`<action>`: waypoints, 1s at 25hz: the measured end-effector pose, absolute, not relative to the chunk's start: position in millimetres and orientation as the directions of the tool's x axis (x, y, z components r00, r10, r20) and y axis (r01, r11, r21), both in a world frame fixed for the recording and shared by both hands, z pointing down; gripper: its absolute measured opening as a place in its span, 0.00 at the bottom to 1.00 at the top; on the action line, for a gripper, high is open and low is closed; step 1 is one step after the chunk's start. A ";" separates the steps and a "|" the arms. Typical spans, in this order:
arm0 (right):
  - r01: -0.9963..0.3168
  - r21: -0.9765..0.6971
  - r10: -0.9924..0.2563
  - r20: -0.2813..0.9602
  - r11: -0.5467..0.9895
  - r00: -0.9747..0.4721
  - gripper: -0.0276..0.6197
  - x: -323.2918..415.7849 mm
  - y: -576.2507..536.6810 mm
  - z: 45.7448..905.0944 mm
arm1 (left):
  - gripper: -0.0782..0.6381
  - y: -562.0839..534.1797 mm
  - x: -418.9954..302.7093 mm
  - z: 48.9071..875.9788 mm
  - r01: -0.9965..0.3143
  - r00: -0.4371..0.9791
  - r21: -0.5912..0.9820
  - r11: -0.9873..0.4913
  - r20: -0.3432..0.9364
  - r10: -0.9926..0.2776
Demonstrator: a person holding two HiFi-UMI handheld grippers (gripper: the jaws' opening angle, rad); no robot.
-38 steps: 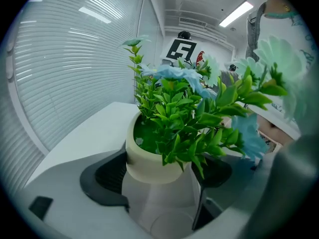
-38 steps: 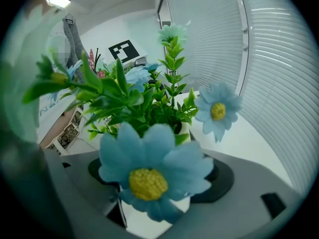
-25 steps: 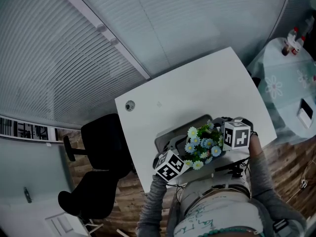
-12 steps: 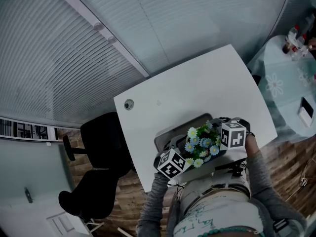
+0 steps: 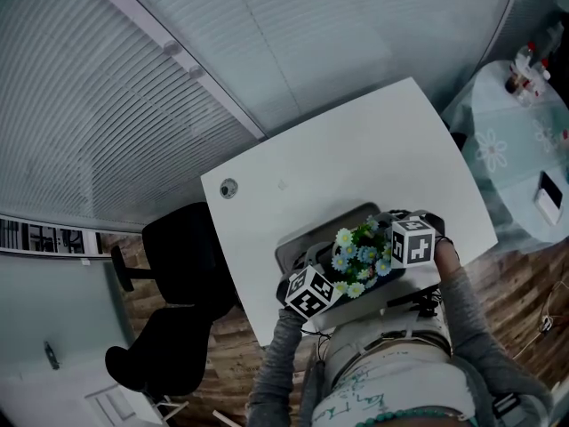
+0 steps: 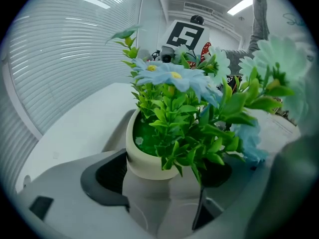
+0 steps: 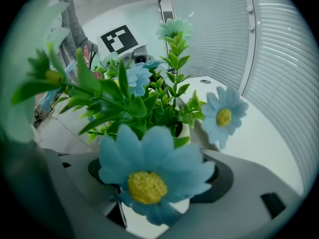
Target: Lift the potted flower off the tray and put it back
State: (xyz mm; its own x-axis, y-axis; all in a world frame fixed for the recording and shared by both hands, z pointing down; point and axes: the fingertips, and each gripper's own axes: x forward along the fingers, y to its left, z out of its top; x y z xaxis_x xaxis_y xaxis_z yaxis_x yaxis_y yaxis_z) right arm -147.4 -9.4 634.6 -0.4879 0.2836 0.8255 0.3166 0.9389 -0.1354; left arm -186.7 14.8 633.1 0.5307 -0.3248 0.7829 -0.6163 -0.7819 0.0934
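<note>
With left gripper [image 6: 162,180] and right gripper [image 7: 157,183] jaws clamped on the cream flowerpot [image 6: 149,166], I lift evenly, upright, clear of the grey tray [image 5: 307,237].

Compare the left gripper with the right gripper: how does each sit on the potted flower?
The left gripper shows the cream pot plainly between its pads in its own view; for the right gripper, a blue flower hides most of it. In the head view the left gripper sits at the flowers' lower left, the right gripper at their right, higher up. Both clamp the pot.
</note>
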 end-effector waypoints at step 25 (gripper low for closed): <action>0.308 -0.182 0.334 0.750 0.934 -0.570 0.61 -147.3 -9.5 639.4 | 0.68 13.2 -185.3 635.5 -0.611 0.584 0.129 -0.781 0.740 -0.335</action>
